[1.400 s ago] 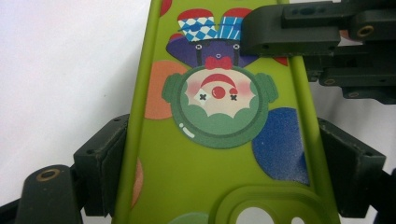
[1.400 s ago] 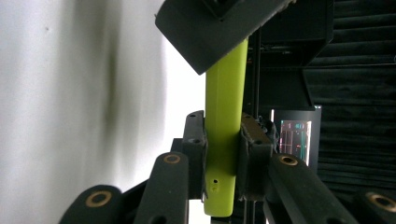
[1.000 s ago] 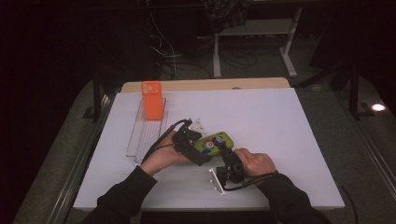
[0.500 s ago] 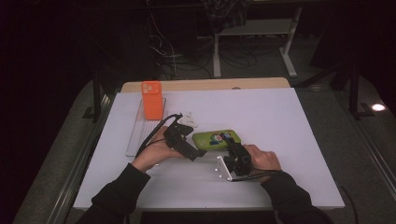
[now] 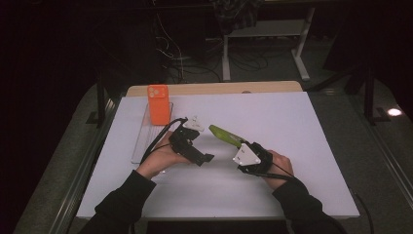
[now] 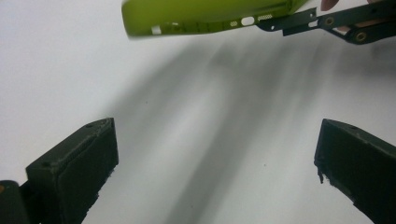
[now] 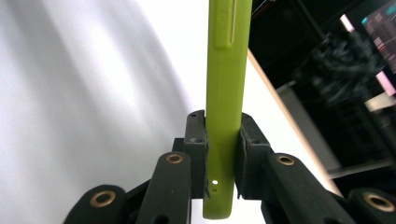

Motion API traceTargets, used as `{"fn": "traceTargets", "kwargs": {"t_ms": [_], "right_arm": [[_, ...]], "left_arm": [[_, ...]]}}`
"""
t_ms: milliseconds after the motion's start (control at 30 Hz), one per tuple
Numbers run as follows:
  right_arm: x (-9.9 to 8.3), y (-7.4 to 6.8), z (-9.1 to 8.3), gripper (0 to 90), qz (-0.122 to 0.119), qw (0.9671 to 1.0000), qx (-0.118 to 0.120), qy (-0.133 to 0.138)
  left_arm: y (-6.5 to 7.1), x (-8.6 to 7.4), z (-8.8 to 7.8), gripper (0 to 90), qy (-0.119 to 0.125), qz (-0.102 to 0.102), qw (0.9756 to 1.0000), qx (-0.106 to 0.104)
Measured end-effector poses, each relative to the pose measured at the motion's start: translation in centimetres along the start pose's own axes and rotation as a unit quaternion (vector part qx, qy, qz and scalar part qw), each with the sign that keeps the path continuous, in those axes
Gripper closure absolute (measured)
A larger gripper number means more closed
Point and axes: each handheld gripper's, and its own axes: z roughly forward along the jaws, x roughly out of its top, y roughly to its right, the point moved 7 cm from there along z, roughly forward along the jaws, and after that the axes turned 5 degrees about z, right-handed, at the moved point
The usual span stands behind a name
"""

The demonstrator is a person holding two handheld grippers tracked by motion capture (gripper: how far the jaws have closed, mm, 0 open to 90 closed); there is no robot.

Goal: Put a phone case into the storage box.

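Right gripper point(image 5: 237, 145) pinches green phone case point(image 5: 225, 135) by 1 end, edge-on between both pads, case lifted off white table point(image 5: 292, 126). Left gripper point(image 5: 207, 158) just beside it, jaws having just been opening, now spread wide, nothing between them. Orange phone case point(image 5: 159, 104) stands upright on clear tray point(image 5: 142, 139), well apart.

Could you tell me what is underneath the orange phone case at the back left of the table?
The orange phone case stands on a clear tray lying on the white table; the tray's part behind it is hidden.
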Motion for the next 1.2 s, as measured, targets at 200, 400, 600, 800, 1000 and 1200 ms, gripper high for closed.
{"fn": "traceTargets", "kwargs": {"t_ms": [200,400,600,800,1000,1200], "right_arm": [[0.1,0.3,0.0,75.7,0.120,0.9907,0.063,0.004],[0.1,0.6,0.0,75.7,0.228,0.9649,0.131,0.002],[0.0,0.9,0.1,75.7,0.331,0.9261,0.182,-0.002],[0.5,0.2,0.4,75.7,0.370,0.9064,0.203,-0.006],[1.5,-0.8,0.4,75.7,0.368,0.9048,0.215,0.000],[2.2,-1.4,0.3,75.7,0.364,0.9041,0.223,0.005]], "left_arm": [[-0.6,-0.2,-0.3,0.0,-0.007,-0.001,0.9999,0.010],[-0.8,-0.1,-0.3,0.0,0.008,-0.026,0.9996,0.011],[-1.3,0.0,-0.5,0.0,0.018,-0.040,0.9990,0.010],[-1.9,1.4,-0.8,0.0,0.072,-0.079,0.9943,0.003],[-2.2,2.6,-0.8,0.0,0.107,-0.097,0.9895,0.003],[-2.0,3.6,-0.3,0.0,0.123,-0.103,0.9870,-0.004]]}}
